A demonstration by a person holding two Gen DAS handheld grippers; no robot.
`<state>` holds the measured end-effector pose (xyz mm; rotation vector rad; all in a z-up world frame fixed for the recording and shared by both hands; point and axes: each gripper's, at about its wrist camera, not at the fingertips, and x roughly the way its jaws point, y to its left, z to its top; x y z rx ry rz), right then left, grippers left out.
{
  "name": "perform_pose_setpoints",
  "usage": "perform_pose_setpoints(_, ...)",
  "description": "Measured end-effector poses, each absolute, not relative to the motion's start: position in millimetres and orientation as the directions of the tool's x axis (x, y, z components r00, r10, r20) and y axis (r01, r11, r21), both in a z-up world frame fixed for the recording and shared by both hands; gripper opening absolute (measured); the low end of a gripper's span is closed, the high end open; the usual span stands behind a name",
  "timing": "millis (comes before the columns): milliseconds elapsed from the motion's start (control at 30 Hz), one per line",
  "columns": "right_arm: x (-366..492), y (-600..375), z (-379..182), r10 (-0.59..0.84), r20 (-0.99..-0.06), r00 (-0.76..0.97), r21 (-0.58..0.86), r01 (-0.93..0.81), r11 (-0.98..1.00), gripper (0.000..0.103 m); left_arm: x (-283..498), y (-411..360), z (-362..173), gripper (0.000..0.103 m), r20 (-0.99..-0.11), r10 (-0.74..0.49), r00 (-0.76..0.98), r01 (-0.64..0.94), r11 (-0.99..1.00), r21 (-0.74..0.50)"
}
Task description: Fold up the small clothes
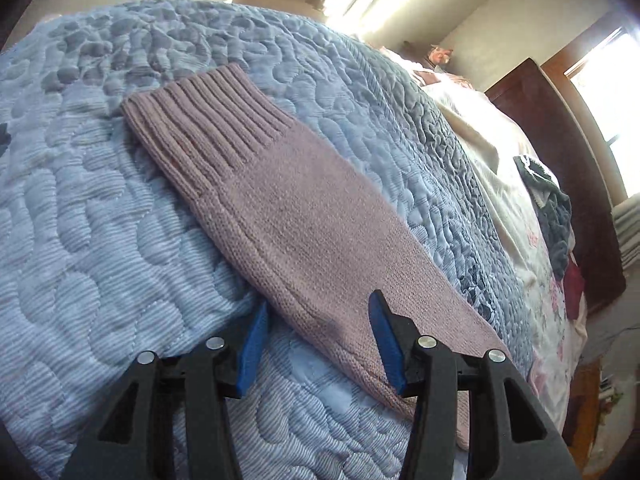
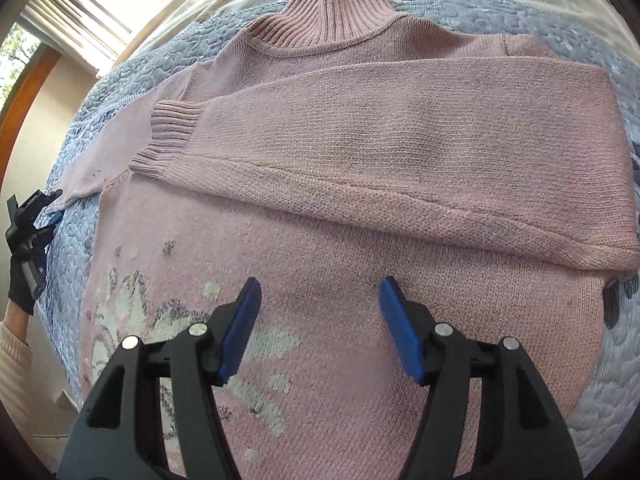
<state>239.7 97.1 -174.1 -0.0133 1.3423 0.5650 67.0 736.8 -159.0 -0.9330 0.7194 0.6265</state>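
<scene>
The left gripper (image 1: pixel 318 342) is open, its jaws straddling the edge of the unfolded sleeve (image 1: pixel 280 208) lying ahead on the quilt (image 1: pixel 80 240). The right gripper (image 2: pixel 318 330) hovers open over the sweater (image 2: pixel 360 300), whose other sleeve (image 2: pixel 400 152) lies folded across the chest beyond it. The risk, I judge: pinching quilt along with the knit, or dragging the body askew. No containers show.

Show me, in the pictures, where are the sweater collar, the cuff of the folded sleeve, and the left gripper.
sweater collar (image 2: pixel 340 12): right wrist view, ribbed middle.
cuff of the folded sleeve (image 2: pixel 170 140): right wrist view, ribbed end.
left gripper (image 1: pixel 316 340): left wrist view, between its open fingertips.
</scene>
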Motion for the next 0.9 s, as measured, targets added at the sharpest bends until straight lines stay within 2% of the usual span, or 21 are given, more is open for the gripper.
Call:
perform_pose_setpoints(267, 239, 105, -179, 0.342, -0.930, 0.137, 0.258, -0.421, 0.870, 0.064, 90, 749, -157, 0.047, -0.770, 0.199, 0.607, -0.731, 0.521, -0.441)
perform_pose_setpoints(333, 238, 106, -179, 0.338, -0.930, 0.141, 0.252, -0.427, 0.869, 0.064, 95, 748, -153, 0.032, -0.773, 0.201, 0.602, -0.724, 0.545, -0.423)
perform_pose_setpoints(367, 238, 105, -179, 0.341, -0.930, 0.140, 0.254, -0.426, 0.868, 0.063, 96, 747, -152, 0.021, -0.771, 0.196, 0.606, -0.719, 0.551, -0.424)
perform_pose_setpoints(500, 238, 100, -177, 0.351, -0.926, 0.137, 0.268, -0.415, 0.870, 0.062, 99, 734, -136, 0.012, -0.739, 0.200, 0.644, -0.687, 0.576, -0.443)
perform_pose_setpoints(733, 230, 94, -167, 0.361, -0.922, 0.140, 0.277, -0.416, 0.866, 0.062, 129, 653, -90, 0.009, -0.648, 0.100, 0.755, -0.509, 0.713, -0.483)
perform_pose_setpoints(900, 224, 86, -162, 0.363, -0.920, 0.148, 0.276, -0.412, 0.868, 0.062, 160, 570, -74, 0.009, -0.620, -0.021, 0.784, -0.361, 0.798, -0.483)
